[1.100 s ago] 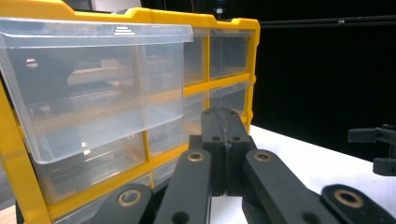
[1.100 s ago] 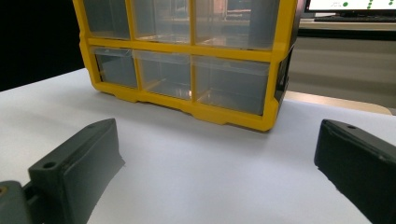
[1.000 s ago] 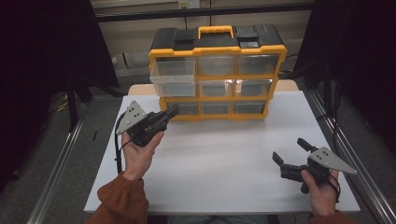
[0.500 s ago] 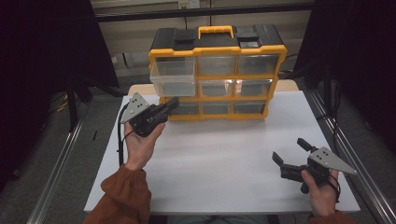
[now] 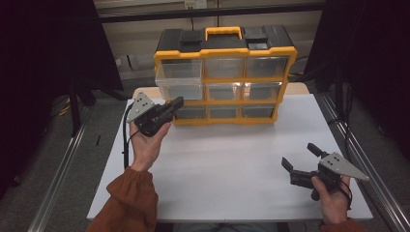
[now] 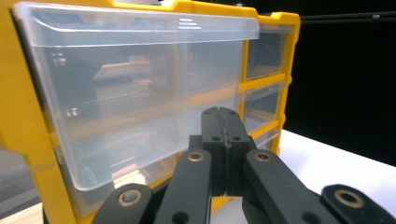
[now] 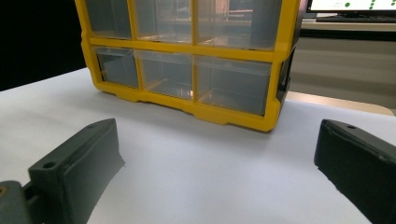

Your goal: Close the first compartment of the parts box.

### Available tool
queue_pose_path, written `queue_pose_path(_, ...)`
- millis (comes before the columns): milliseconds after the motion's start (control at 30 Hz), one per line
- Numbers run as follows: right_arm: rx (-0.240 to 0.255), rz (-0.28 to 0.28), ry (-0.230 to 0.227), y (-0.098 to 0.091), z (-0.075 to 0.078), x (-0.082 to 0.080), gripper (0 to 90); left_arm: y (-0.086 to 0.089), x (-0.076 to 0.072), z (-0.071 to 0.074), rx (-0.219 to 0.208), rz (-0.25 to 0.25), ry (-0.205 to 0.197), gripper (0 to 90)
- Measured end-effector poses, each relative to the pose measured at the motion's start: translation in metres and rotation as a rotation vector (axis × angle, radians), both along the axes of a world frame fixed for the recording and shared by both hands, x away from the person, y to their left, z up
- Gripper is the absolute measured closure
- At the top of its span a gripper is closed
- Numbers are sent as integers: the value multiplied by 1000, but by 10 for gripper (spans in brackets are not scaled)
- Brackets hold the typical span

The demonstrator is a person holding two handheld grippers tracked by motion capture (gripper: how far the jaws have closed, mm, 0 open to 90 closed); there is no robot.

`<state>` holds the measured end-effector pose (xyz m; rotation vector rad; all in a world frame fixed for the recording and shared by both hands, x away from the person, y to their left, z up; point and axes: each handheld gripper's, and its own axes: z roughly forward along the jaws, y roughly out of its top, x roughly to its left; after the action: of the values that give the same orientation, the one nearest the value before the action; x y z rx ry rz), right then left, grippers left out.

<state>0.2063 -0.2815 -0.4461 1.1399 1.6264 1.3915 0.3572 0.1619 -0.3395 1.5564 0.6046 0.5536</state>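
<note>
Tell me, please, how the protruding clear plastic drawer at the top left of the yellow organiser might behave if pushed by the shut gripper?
The clear plastic drawer looks empty, so probably light, sliding in easily. Its smooth, glossy front may let the shut left gripper slip sideways. The yellow organiser stands tall and unanchored on the white table, so it could perhaps scoot back.

White table [image 5: 232, 179], monitor [image 7: 352, 5] behind it
</note>
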Motion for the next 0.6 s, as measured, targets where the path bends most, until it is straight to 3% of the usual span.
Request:
queue_pose_path(533, -2, -5, -4, 0, 0, 0, 3, 0, 14, -3, 5, 38, 2, 900)
queue_pose_path(567, -3, -3, -3, 0, 0, 0, 3, -2, 15, -3, -21, 39, 12, 900)
queue_pose_path(600, -3, -2, -3, 0, 0, 0, 3, -2, 15, -3, -21, 39, 12, 900)
